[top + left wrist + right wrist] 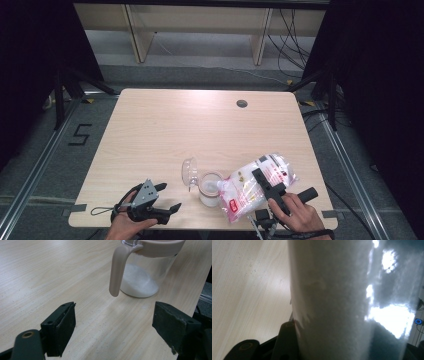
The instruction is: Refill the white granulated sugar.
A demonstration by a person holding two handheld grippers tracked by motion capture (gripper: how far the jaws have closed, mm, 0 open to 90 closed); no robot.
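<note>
One bag [256,186] of white granules — clear plastic with red print — is held tilted at the near right of the table [200,120], its lower corner resting over the mouth of the jar [210,189] just to its left. The right gripper [267,186] is clamped across the bag's middle; in the right gripper view the plastic and its white contents [332,302] lie pressed between the jaws. One jar stands near the table's near edge, clear-walled with a beige rim, its hinged clear lid [189,172] swung open to the far left; a shallow layer of white granules [137,281] covers its bottom, and a beige handle [117,270] hangs down its side. The left gripper [159,202] rests to the jar's left, near but apart from it, jaws spread and empty. Judgement: the pour is in hand and the fill is low. To do it well, the bag's open corner should be kept inside the rim, the tilt raised gradually so the flow does not surge, and the clamp kept firm so the plastic does not slip. The jar is unsupported; steadying it with the free gripper would guard against tipping. Count — one bag, one jar with one lid, two grippers, one table, one round cable port [242,103] at the far side.
</note>
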